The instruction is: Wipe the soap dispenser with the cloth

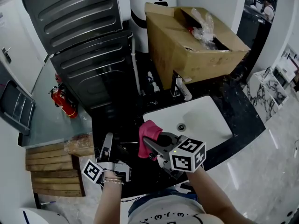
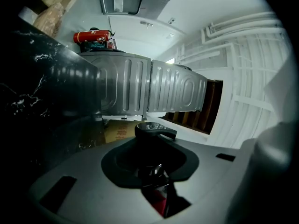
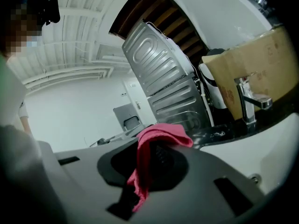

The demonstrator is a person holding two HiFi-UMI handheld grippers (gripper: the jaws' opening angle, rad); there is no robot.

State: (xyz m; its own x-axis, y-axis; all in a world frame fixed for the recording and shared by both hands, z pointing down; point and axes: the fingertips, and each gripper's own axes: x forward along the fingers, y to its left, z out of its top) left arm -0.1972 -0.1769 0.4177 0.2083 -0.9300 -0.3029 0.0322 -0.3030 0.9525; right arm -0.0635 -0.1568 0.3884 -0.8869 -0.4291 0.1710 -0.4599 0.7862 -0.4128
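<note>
Cloth (image 1: 148, 133) is clamped in the right gripper (image 1: 154, 146), whose jaws are closed on its pink fold. The soap dispenser (image 2: 155, 131) is pinched in the narrowly parted left gripper (image 2: 154, 164), with its pump end beyond the tips, just left of the right gripper. A short leftward reach is judged to be needed.

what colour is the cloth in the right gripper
Pink. The cloth shows best in the right gripper view.

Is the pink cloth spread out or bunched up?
Bunched up: the pink cloth is pinched in the right gripper, folded over its jaws with a tail hanging down.
</note>
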